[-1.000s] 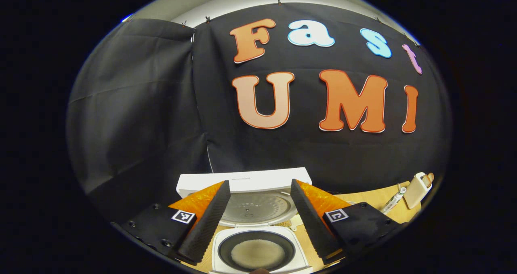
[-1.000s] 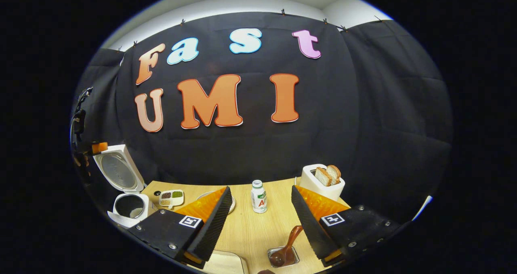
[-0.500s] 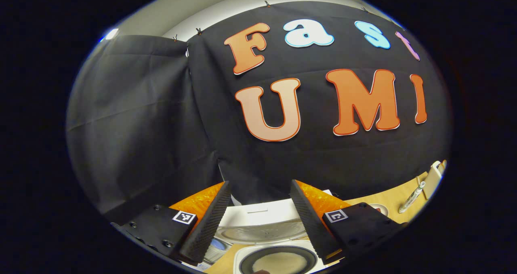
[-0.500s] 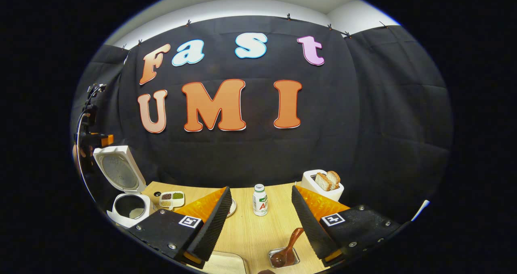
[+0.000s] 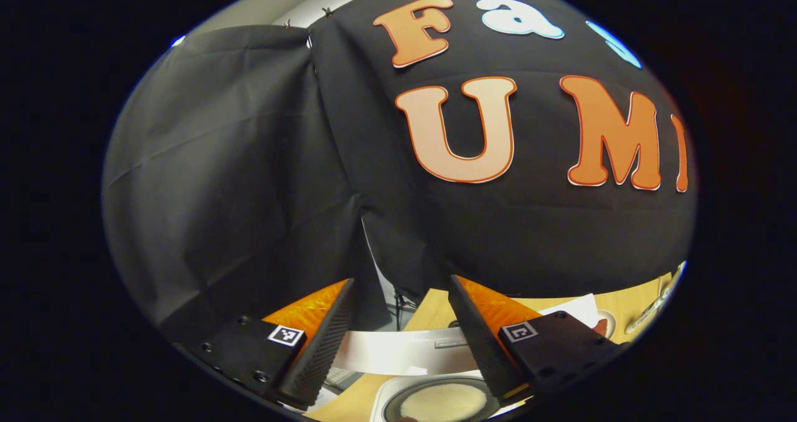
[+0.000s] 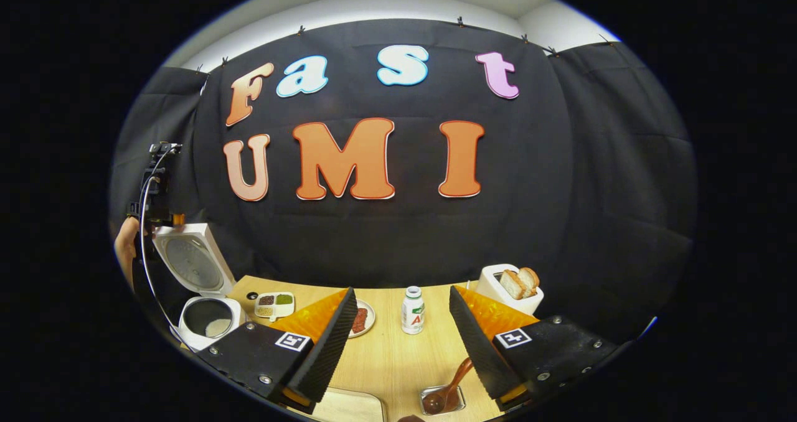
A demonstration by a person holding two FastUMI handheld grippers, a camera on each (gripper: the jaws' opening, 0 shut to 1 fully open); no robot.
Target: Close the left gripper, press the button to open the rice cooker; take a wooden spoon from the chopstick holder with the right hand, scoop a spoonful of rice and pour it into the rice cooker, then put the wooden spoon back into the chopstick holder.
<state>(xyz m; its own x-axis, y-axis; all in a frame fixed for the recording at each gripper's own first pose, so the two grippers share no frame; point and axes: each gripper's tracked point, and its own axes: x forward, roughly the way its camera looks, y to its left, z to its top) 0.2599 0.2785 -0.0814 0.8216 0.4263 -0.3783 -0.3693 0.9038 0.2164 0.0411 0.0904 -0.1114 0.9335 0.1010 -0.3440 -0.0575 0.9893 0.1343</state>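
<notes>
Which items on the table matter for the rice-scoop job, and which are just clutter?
Job items:
- rice cooker, lid up, rice in pot
- wooden spoon in its chopstick holder
- right gripper, open
- left gripper, open

Just lying about:
- toaster with bread
- small bottle
- divided dish
- plate
</notes>
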